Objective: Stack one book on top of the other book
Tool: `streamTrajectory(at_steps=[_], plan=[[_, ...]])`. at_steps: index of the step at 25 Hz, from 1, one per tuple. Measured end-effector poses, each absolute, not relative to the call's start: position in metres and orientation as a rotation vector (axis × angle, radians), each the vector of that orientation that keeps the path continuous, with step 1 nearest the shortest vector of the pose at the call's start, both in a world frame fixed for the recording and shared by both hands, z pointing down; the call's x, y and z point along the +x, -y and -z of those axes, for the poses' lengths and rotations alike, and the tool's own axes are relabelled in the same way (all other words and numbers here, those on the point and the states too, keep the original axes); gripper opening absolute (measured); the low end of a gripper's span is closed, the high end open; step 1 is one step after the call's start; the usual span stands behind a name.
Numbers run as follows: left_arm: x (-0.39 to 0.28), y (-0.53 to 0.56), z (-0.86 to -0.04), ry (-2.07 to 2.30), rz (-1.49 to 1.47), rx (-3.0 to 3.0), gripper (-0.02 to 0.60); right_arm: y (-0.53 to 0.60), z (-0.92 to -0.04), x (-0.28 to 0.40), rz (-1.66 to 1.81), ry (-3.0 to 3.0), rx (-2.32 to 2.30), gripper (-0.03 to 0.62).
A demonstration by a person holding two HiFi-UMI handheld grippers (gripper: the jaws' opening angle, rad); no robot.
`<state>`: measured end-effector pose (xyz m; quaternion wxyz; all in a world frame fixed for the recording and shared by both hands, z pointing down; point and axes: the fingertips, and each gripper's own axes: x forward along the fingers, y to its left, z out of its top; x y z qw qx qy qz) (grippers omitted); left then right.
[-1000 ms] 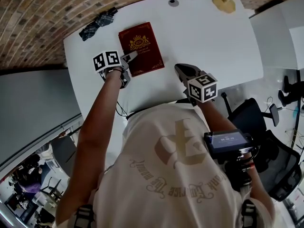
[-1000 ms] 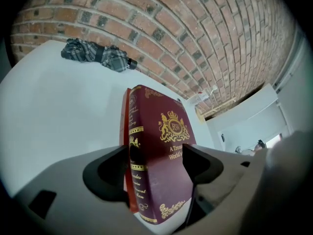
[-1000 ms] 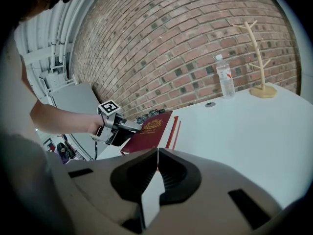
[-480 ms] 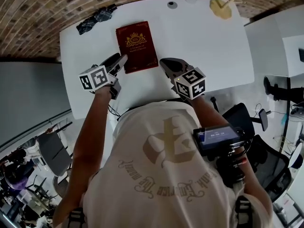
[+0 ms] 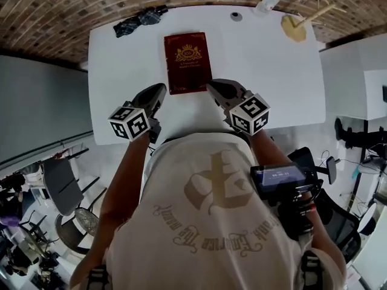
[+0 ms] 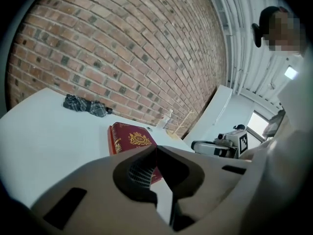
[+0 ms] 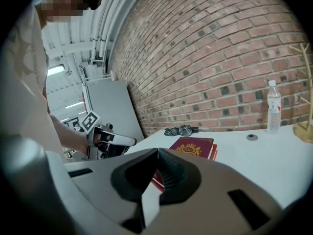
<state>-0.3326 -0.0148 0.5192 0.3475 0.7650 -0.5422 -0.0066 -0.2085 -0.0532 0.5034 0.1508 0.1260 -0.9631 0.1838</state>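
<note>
Apparently done: red books (image 5: pixel 188 62) sit stacked at 12 o'clock on the table (image 5: pixel 272 71). Left gripper (image 5: pixel 158 89) at the stack's 7, right gripper (image 5: pixel 211 86) at 5, both clamped together, empty. Pull away without clipping the near edge.

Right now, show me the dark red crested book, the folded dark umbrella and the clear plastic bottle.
dark red crested book (image 5: pixel 188 63), head view, front cover centre.
folded dark umbrella (image 5: pixel 141 20), head view, middle of bundle.
clear plastic bottle (image 7: pixel 274 107), right gripper view, its body.
</note>
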Motion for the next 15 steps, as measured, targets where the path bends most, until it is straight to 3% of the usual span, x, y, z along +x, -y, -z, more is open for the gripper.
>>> streamTrajectory(at_steps=[15], plan=[[-0.311, -0.006, -0.512, 1.425, -0.024, 2.066, 0.020, 0.038, -0.500, -0.198, -0.498, 2.773, 0.346, 0.021]])
